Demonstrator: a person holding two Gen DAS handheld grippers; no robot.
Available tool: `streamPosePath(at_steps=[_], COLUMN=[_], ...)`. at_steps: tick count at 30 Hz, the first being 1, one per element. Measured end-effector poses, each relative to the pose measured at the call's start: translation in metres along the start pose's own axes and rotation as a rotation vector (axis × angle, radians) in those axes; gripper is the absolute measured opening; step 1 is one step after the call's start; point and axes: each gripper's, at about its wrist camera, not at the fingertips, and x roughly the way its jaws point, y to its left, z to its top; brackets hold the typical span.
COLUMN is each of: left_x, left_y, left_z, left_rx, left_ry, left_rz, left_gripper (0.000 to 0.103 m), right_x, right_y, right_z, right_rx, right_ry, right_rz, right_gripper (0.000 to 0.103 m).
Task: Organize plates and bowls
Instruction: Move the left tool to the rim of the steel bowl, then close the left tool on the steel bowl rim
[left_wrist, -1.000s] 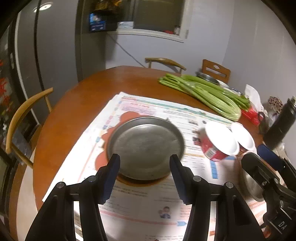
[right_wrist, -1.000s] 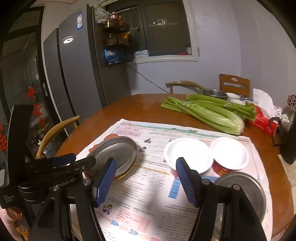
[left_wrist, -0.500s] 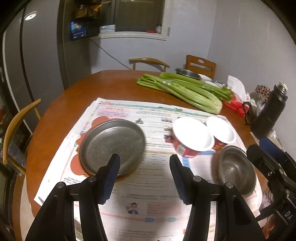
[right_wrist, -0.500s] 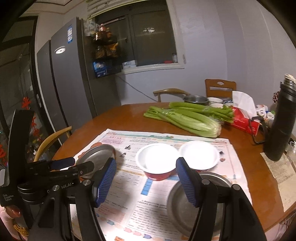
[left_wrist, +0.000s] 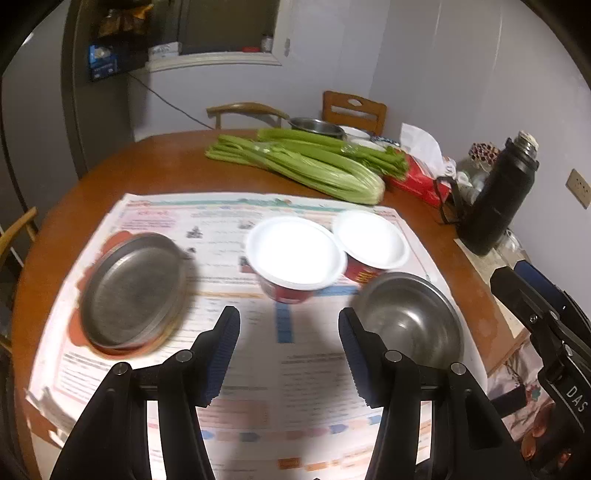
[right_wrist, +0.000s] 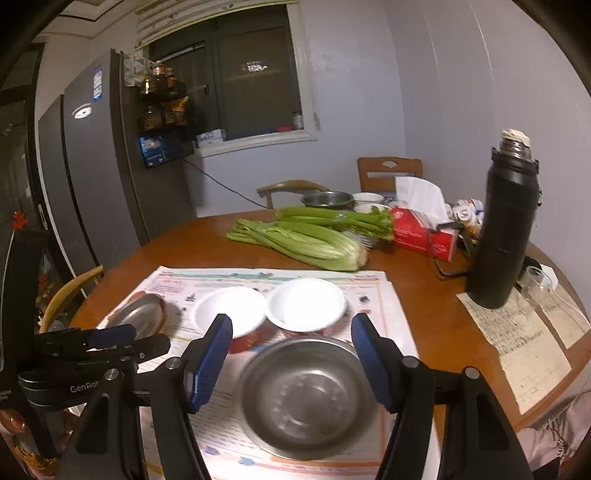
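On a newspaper lie a flat metal plate (left_wrist: 133, 291) resting on an orange plate at the left, two red bowls with white insides (left_wrist: 295, 254) (left_wrist: 371, 240) in the middle, and a steel bowl (left_wrist: 410, 321) at the right. My left gripper (left_wrist: 289, 354) is open and empty, above the paper in front of the nearer red bowl. My right gripper (right_wrist: 291, 356) is open and empty, its fingers on either side of the steel bowl (right_wrist: 306, 395) and above it. The red bowls (right_wrist: 231, 310) (right_wrist: 306, 304) and the metal plate (right_wrist: 138, 317) show in the right wrist view too.
The round wooden table (left_wrist: 166, 166) holds celery (left_wrist: 303, 166), a red tissue box (left_wrist: 417, 177), a black thermos (right_wrist: 504, 229), papers (right_wrist: 524, 343) at the right edge and a metal pot (right_wrist: 327, 199) at the back. Chairs (right_wrist: 388, 171) and a fridge (right_wrist: 92, 166) surround the table.
Both grippers have swung to the right: the left from over the metal plate to in front of the red bowls, the right onto the steel bowl. Both stayed open.
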Motion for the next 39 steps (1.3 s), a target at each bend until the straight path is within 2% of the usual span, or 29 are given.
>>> streamPosePath(at_steps=[10,14,19,26,35,39], left_x=[0.037,0.055,0.076,0.101,0.121,0.121], left_y=[-0.035,-0.043,-0.048,-0.057,-0.068,-0.069], left_z=[-0.014,-0.017,-0.016,-0.014,-0.014,-0.014], left_rx=[0.012,0.011,-0.011,-0.008,-0.008,0.002], left_ry=[0.099,0.138,0.167,0.184,0.2,0.193], left_rz=[-0.083,-0.093,-0.088,-0.068,-0.126,-0.114], left_gripper=[0.057,0.057,0.057,0.057,0.057,0.055], right_x=[0.019,0.037,0.055,0.072,0.08,0.079], right_y=[-0.041,-0.051,-0.058,-0.06,-0.041,-0.037], right_z=[-0.023,-0.04,-0.054,-0.064,-0.071,-0.071], right_rx=[0.0,-0.01,-0.005,-0.003,-0.058,-0.065], right_ry=[0.104,0.163,0.218,0.251,0.254,0.249], right_rz=[-0.036,-0.05,-0.027,-0.01,0.02,0.035], right_gripper=[0.067,0.067,0.067,0.067,0.067,0.068])
